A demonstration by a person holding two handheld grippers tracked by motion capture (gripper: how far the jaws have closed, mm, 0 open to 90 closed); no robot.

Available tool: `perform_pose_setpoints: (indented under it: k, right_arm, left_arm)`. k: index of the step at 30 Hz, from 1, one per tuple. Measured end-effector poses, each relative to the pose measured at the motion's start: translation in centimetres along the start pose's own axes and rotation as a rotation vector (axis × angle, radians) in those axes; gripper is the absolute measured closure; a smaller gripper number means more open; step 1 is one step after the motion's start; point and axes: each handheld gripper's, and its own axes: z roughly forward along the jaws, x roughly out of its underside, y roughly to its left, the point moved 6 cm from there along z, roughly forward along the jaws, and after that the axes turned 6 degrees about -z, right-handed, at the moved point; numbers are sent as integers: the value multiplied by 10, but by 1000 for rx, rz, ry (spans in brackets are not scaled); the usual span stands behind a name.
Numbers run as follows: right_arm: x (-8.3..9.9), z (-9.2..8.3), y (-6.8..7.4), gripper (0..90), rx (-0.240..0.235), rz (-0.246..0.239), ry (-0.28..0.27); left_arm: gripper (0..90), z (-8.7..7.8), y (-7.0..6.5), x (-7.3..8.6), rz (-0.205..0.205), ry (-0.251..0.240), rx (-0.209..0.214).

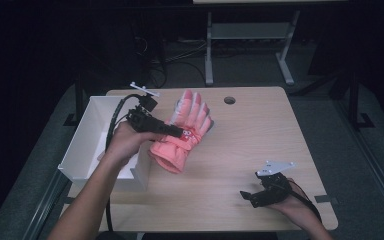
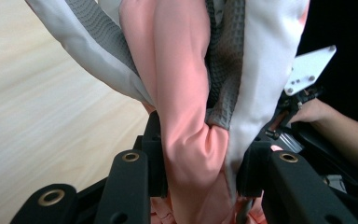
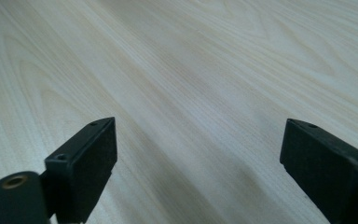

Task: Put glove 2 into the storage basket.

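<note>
A pink and white padded glove [image 1: 189, 116] with grey palm patches hangs above the left part of the wooden table [image 1: 252, 145], its fingers pointing away from me. My left gripper [image 1: 185, 133] is shut on it near the wrist. In the left gripper view the pink and grey fabric [image 2: 186, 93] is bunched between the two jaws of that gripper [image 2: 198, 163]. My right gripper [image 1: 248, 196] rests low over the table's front right, jaws wide apart. In the right gripper view nothing but bare wood lies between its jaws [image 3: 198, 154].
An open white box [image 1: 87, 135] stands at the table's left edge, right beside my left hand. A round cable hole [image 1: 229, 100] sits near the far edge. Behind the table is dark floor with a desk frame [image 1: 209, 50].
</note>
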Motion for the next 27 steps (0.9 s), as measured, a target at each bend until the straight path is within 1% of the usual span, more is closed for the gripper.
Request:
perform_pose_setpoints:
  k: [5,6,8,9,11,13,16,20,22,24,27]
  right_arm:
    - [1,1,-1,72,3,2,2]
    - [1,1,-1,57,5,0,2]
    - [1,2,-2,28,6,14,11]
    - [1,2,-2,27,9,14,11]
    - [2,3,-3,25,12,13,14]
    - [2,3,-3,24,14,13,15]
    - [3,3,-3,24,14,14,17]
    - [3,4,-3,24,15,9,23]
    - [3,4,-3,25,15,4,30]
    - [4,4,-3,24,17,5,31]
    - [4,5,-3,24,19,7,29]
  left_arm:
    - [627,-30,10,-2,-17,-44,-32]
    - [627,-38,13,-3,-25,-57,-39]
    - [627,-47,17,-2,-41,-75,-43]
    - [627,-52,21,-1,-45,-79,-48]
    - [627,-63,27,2,-66,-92,-64]
    - [627,-71,33,4,-80,-102,-66]
    - [627,-86,43,9,-104,-124,-85]
    - [627,-108,58,16,-144,-157,-111]
    - [627,-115,65,19,-161,-167,-126]
    - [627,-121,74,23,-187,-182,-139]
    - [627,-124,90,30,-228,-193,-166]
